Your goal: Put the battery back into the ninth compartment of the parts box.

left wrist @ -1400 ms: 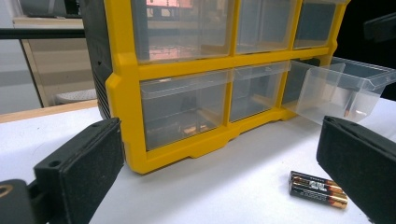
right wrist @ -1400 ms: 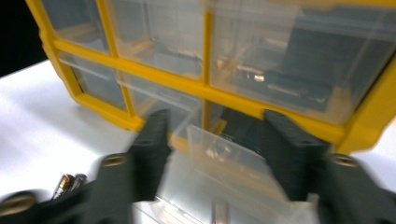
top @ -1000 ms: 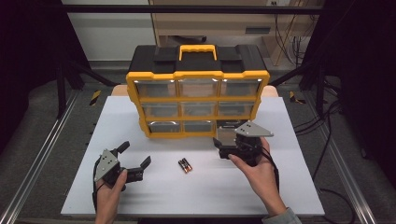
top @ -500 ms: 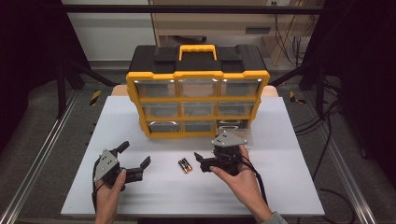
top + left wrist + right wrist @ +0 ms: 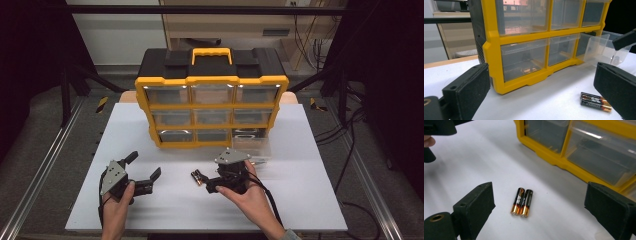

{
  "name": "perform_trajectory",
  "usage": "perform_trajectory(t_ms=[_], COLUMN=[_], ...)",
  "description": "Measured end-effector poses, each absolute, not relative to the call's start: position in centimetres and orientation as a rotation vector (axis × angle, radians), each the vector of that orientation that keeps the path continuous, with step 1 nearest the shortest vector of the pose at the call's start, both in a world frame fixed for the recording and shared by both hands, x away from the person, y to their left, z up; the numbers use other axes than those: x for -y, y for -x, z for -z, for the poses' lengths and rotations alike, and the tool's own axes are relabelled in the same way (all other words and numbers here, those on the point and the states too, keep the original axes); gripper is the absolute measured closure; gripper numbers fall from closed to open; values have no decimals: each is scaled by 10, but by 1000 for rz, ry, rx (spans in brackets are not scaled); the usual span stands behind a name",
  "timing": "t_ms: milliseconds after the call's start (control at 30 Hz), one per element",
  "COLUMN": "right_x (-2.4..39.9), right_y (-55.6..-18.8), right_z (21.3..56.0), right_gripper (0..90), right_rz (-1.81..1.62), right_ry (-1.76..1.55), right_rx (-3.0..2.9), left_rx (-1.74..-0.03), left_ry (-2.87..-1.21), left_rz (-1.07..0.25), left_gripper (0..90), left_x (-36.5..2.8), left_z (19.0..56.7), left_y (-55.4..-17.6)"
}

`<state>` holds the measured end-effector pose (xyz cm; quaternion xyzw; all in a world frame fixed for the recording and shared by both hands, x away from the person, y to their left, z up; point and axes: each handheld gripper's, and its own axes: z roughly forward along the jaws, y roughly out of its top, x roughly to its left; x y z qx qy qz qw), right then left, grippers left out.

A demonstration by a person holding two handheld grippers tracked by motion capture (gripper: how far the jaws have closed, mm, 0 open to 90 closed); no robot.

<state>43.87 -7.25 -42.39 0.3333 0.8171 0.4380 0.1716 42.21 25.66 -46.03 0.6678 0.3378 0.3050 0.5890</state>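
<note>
Spreading wide, the fingers of the right gripper [image 5: 539, 210] frame the two batteries [image 5: 522, 202], one black pad low on each side of the right gripper view and nothing between them but the pair itself. No contact: the batteries lie flat on the white surface [image 5: 486, 160], side by side and touching each other, gold ends toward the camera, clear of both pads. From the high view the right gripper [image 5: 210, 184] sits just beside the batteries [image 5: 198, 176], its open end facing them, the person's right hand [image 5: 250, 197] wrapped around the body from below.

Over on the other side, the left gripper [image 5: 145, 172] also has its fingers wide apart and holds nothing, with the left hand [image 5: 117, 207] behind it. Its own view shows the batteries [image 5: 596, 102] near the right-hand pad, resting on the surface [image 5: 544, 100], apart from it.

Behind it all stands the yellow organizer [image 5: 212, 107], upright at the middle of the surface [image 5: 300, 200], with a black top and a yellow handle. Its clear drawers sit in three rows. The bottom drawer [image 5: 252, 145] at the far right of the high view is pulled out toward the person; the left gripper view shows that open drawer [image 5: 602, 48] sticking forward from the frame.
</note>
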Motion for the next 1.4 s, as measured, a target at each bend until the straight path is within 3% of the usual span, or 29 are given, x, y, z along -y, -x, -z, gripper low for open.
perform_trajectory(t_ms=[900, 1033, 1067, 1167, 1400], right_x=[58, 61, 62, 62, 59], right_y=[-441, -443, -444, -445, -448], right_z=[453, 457, 458, 458, 459], right_gripper=[149, 229, 290, 312, 485], right_rz=[-1098, -1100, -1093, -1097, -1146], right_ry=[-1019, -1053, -1066, -1077, -1112], right_rx=[-2483, -2488, -2500, -2499, -2484], left_rx=[-787, -786, -785, -786, -785], left_ry=[-1554, -1557, -1558, -1559, -1560], left_rz=[-708, -708, -709, -708, -710], left_gripper=[6, 6, 6, 6, 6], left_x=[-257, -257, -257, -256, -256], left_z=[460, 460, 460, 460, 460], left_y=[-422, -422, -422, -422, -422])
